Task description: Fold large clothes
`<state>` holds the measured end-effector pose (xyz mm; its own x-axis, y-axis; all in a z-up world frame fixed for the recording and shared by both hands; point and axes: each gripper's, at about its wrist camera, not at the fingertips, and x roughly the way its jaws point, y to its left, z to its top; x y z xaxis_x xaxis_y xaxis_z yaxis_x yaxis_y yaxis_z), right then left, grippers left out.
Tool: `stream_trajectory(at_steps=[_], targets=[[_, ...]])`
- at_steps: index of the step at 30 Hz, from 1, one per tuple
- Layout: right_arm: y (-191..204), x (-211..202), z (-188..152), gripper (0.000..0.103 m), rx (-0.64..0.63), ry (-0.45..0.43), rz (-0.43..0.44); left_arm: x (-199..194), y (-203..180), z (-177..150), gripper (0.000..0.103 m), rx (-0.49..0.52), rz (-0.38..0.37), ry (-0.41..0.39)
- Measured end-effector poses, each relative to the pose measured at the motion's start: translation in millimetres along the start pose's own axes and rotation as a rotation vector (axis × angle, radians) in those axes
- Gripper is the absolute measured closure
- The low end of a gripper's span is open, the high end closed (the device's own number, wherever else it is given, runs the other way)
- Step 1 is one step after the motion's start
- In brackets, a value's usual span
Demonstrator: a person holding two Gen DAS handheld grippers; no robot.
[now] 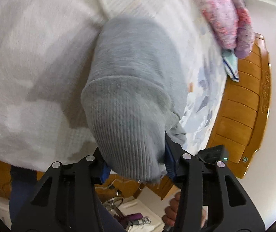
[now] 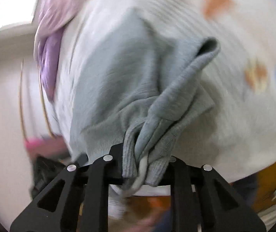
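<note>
Nearest to me in the left wrist view, the left gripper (image 1: pixel 136 166) has its tongs clamped on the ribbed cuff (image 1: pixel 124 135) of a grey sweater (image 1: pixel 134 61). The blue pads press the knit from both sides, and the cuff hangs past them toward 6 o'clock. A hand (image 1: pixel 171 210) shows at 5 o'clock, behind the black frame. From the cuff the grey sleeve runs up toward 12 o'clock, lying over a white fuzzy blanket (image 1: pixel 31 67) that fills the 9 to 11 o'clock side. At 3 o'clock a pale flowered sheet (image 1: pixel 201 104) meets a wooden bed frame (image 1: pixel 242 104). Farther off, at 1 o'clock, a pink and purple fuzzy garment (image 1: pixel 227 15) lies on the bed, with a small light blue cloth (image 1: pixel 231 65) just under its lower end.

In the right wrist view, the right gripper (image 2: pixel 144 166) is clenched on a bunched ribbed edge of the same grey sweater (image 2: pixel 118 81), and a white cord (image 2: pixel 141 176) hangs out of the bunch toward 6 o'clock. The fingertips themselves are buried in the fabric. From there the grey cloth spreads up toward 11 o'clock, with an open fold at 1 o'clock. Beyond it lies the white bedding (image 2: pixel 225 106) with orange and blue marks at 2 to 3 o'clock. The purple garment (image 2: pixel 51 58) sits at 10 o'clock. This view is blurred.
</note>
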<state>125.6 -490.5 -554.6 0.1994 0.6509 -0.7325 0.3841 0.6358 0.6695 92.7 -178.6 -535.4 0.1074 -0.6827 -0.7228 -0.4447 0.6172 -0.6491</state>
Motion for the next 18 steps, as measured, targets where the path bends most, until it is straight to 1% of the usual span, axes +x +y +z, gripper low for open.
stream_trajectory(at_steps=[2,4,6,7,8,9,11,15,17,18], targets=[[29.5,-10.9,8.2,0.086,-0.078,-0.013,-0.006,-14.9,-16.6,3.7,0.062,0.032,0.003,-0.040],[52.0,-17.6,12.3,0.087,-0.151,-0.015,-0.010,-28.4,-32.0,6.6,0.063,0.083,0.034,-0.083],[78.5,-21.8,14.4,0.087,-0.230,-0.015,-0.020,-44.4,-50.0,7.6,0.065,0.168,0.090,-0.131],[82.8,-22.0,16.6,0.087,-0.256,-0.019,-0.023,-49.2,-56.4,9.0,0.065,0.191,0.101,-0.146],[96.2,-23.3,17.1,0.087,-0.290,-0.022,-0.023,-57.0,-63.0,11.3,0.066,0.222,0.112,-0.164],[103.8,-25.9,21.6,0.087,-0.308,-0.023,-0.020,-65.4,-66.8,14.2,0.067,0.241,0.112,-0.179],[132.6,-24.8,17.5,0.087,-0.367,-0.024,-0.012,-81.1,-63.3,22.4,0.067,0.259,0.095,-0.196],[186.7,-14.5,6.3,0.087,-0.450,-0.034,-0.021,-118.0,-47.8,40.7,0.069,0.285,0.060,-0.232],[221.5,0.2,-3.8,0.087,-0.491,-0.043,-0.013,-145.8,-35.6,51.9,0.070,0.292,0.033,-0.255],[241.2,8.2,-7.7,0.087,-0.517,-0.052,-0.011,-165.5,-25.4,61.2,0.070,0.287,0.008,-0.275]])
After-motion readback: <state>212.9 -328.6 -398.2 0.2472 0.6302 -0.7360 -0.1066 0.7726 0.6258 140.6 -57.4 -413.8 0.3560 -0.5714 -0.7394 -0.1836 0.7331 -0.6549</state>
